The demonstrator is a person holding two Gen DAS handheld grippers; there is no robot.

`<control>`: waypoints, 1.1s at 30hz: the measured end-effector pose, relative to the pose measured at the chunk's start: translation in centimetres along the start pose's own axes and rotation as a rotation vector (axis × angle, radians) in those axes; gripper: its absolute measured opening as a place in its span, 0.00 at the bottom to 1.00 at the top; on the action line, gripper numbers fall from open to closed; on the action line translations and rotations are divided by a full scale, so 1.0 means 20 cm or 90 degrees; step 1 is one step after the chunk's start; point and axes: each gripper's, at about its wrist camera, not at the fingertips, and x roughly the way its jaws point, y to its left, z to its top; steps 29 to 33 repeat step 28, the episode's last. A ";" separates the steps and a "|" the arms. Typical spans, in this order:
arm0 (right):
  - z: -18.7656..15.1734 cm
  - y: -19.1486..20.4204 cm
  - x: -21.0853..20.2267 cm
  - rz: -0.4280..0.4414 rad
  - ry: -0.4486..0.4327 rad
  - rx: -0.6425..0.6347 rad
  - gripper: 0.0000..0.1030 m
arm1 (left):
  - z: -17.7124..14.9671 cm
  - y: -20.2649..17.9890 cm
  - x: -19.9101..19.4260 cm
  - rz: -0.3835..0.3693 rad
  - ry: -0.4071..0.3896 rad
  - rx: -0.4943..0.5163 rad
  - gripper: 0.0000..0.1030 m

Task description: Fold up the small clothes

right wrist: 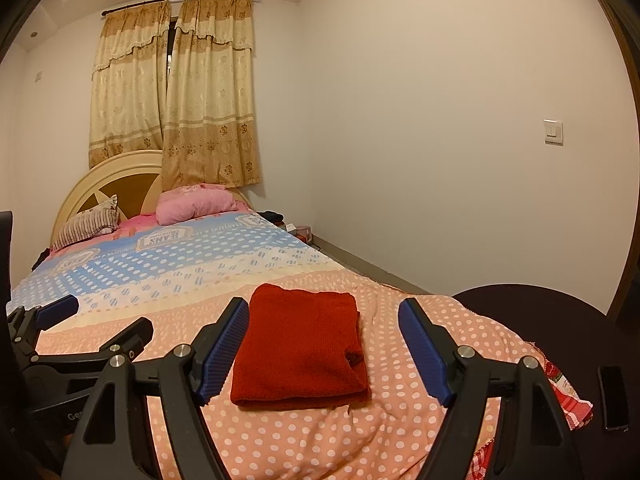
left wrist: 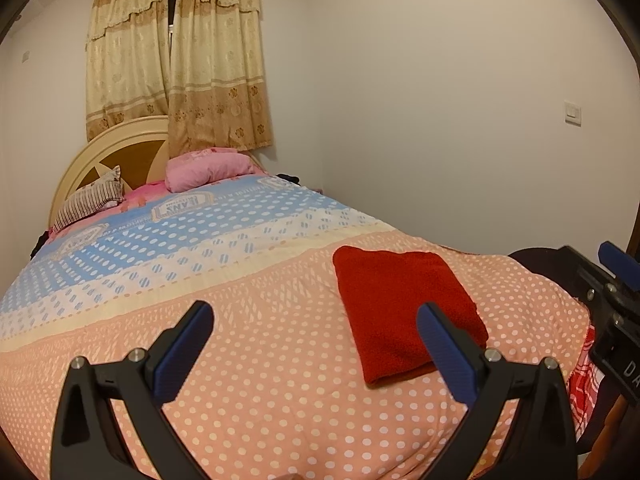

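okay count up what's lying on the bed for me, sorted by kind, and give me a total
Folded red cloth: 1
Pink pillow: 1
Striped pillow: 1
Total: 3, all lying on the dotted bedspread. Both grippers, left and right, are open and hold nothing.
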 end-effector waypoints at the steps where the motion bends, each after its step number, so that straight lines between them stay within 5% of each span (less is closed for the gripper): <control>1: 0.00 0.00 0.00 0.000 0.001 0.000 0.75 | 0.00 0.00 0.01 -0.002 0.004 -0.002 1.00; 16: -0.04 0.01 0.05 -0.006 0.014 -0.008 0.76 | -0.01 0.05 0.04 -0.029 0.011 -0.029 1.00; 33: -0.06 0.00 0.08 -0.013 0.025 -0.003 0.76 | -0.02 0.06 0.09 -0.004 0.023 -0.025 1.00</control>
